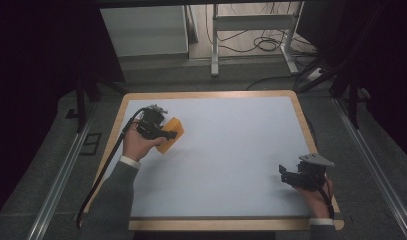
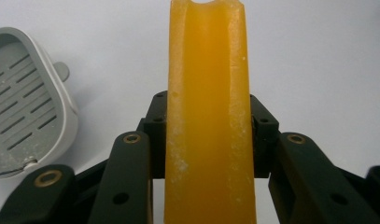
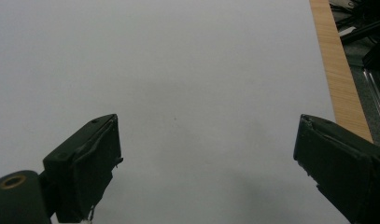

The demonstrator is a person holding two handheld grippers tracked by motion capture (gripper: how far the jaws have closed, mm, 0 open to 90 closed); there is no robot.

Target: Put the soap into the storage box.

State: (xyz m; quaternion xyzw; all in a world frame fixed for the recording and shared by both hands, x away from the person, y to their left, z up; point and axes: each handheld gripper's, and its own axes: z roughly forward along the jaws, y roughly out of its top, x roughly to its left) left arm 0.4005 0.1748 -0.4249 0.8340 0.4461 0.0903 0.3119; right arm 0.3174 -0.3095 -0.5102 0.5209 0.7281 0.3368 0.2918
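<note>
My left gripper (image 1: 172, 134) is at the table's far left, shut on an orange-yellow bar (image 1: 171, 136) that looks like soap. In the left gripper view the bar (image 2: 207, 93) stands between the jaws, running away from the camera, with a round notch at its far end. My left gripper (image 2: 208, 119) clamps its two long sides. A grey slotted dish (image 2: 24, 102) lies on the white surface just left of it. Near the front right corner my right gripper (image 1: 284, 175) is open, and in its own view the right gripper (image 3: 206, 154) holds nothing above the bare surface.
The white table top (image 1: 226, 150) has a wooden rim (image 1: 301, 117), which also runs along the right gripper view's edge (image 3: 339, 79). Beyond the table stand a white cabinet (image 1: 143, 30), a metal frame (image 1: 251, 22) and floor cables (image 1: 268, 45).
</note>
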